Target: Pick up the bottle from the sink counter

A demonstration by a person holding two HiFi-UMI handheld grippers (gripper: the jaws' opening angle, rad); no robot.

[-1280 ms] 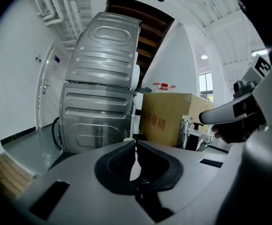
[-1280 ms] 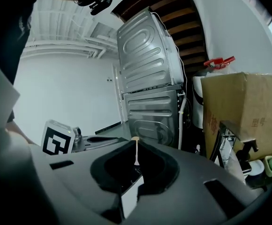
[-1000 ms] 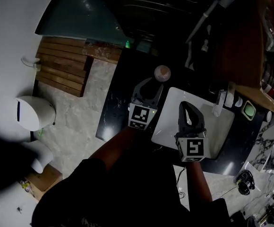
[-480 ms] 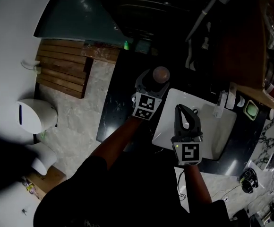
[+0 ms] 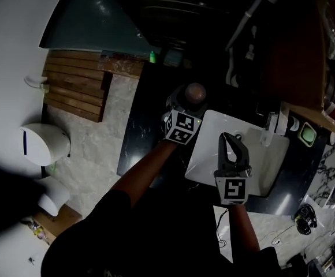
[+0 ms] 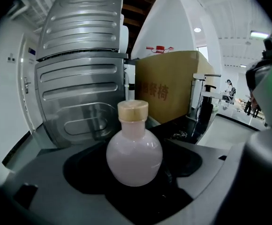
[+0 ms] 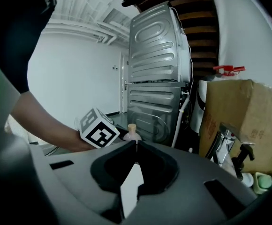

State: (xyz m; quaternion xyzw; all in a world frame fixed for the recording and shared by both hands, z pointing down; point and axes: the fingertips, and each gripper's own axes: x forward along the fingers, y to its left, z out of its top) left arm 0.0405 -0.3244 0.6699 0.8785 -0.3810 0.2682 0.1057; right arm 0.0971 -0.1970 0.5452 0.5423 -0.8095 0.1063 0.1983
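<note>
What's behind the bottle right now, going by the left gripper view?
Behind the bottle stands a ribbed silver metal panel; to its right, a brown cardboard box. The bottle's round body covers part of the panel's foot and anything directly behind it.

Sink (image 5: 209,136): set in counter (image 5: 141,143).
Bottle (image 5: 195,91): on counter, left of sink, between jaws of left gripper (image 5: 188,100).
Faucet (image 5: 267,128): sink's right rim.
Right gripper (image 5: 230,138): above sink.

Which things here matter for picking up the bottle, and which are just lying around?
In the job: bottle; left tongs, just been opening, bottle between them; black counter.
Lying about: sink basin; faucet; cardboard box; right tongs, shut.
</note>
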